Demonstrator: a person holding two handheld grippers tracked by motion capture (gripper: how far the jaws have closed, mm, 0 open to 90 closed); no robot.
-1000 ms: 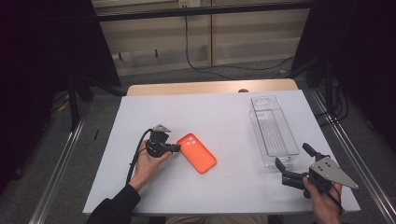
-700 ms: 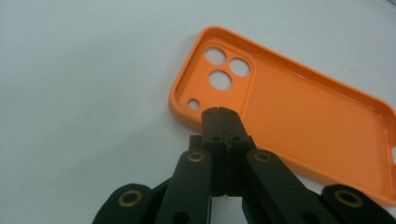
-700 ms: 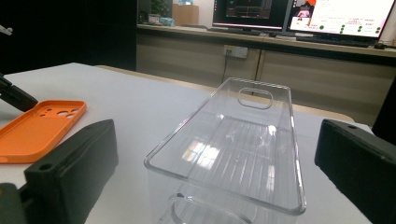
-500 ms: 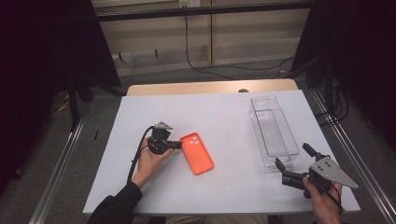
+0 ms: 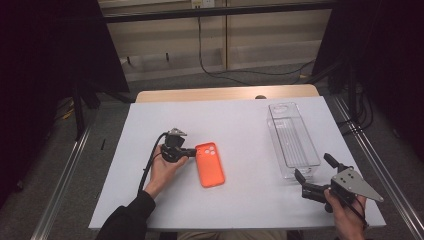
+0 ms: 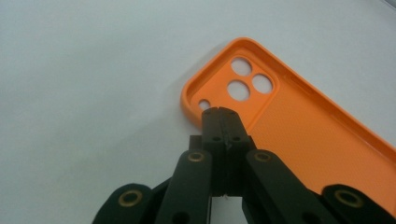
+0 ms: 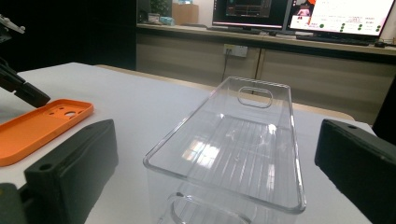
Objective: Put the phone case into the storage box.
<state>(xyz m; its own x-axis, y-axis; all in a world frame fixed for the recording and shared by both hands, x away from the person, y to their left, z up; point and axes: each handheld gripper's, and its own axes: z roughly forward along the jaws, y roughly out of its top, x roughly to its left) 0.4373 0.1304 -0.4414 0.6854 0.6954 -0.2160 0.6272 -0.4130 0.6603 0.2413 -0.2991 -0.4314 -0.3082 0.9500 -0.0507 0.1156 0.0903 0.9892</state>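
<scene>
Left claw pinching the orange phone case; right claw waiting, spread wide.

The left claw (image 6: 222, 114) is clamping together on the camera-hole corner rim of the orange phone case (image 5: 209, 164), which is lying hollow side up on the white tabletop (image 5: 240, 125). Well to the case's right, the clear plastic bin (image 5: 292, 140) is standing empty, and the right claw (image 5: 312, 175) is sitting just before the bin's near end with its jaws apart.
</scene>
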